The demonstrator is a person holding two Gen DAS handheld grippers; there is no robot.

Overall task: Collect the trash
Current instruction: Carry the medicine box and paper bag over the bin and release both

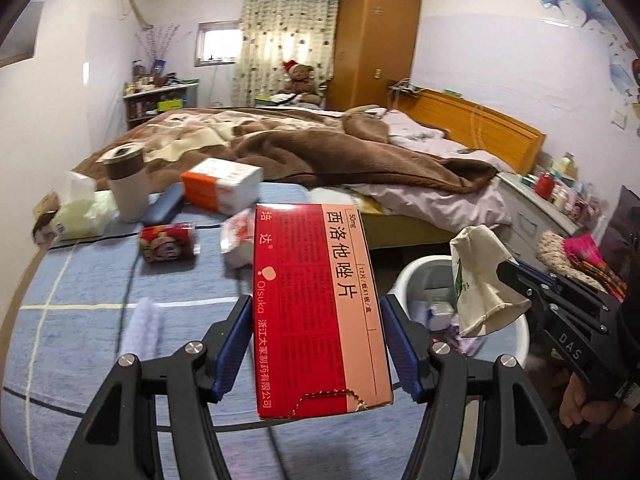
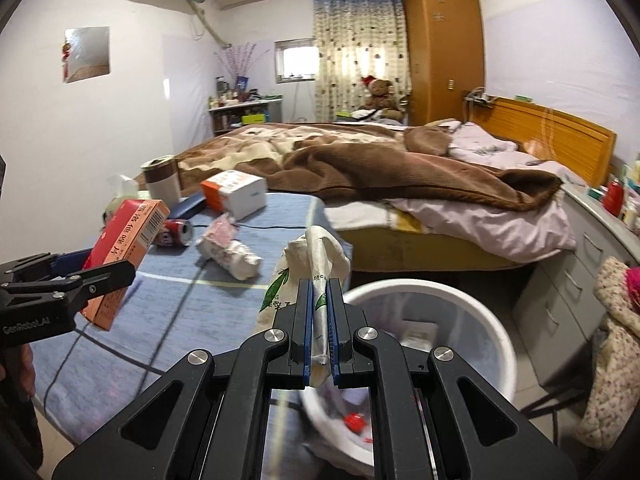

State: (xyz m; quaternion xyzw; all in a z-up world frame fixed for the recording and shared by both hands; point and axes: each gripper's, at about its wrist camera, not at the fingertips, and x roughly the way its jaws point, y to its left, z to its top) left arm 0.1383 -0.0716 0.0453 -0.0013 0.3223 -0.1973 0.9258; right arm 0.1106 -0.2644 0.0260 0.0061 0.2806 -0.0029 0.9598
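Two grippers (image 1: 316, 344) (image 2: 319, 320), each around trash.

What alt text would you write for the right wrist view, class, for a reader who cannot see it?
The right gripper is shut on a crumpled white wrapper above a white bin. At left, the left gripper holds a red box over a blue-covered table.

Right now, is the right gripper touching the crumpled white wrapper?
Touching. The right wrist view shows the right gripper with its jaws shut on the crumpled white wrapper, blue pads pressed against both sides, no gap.
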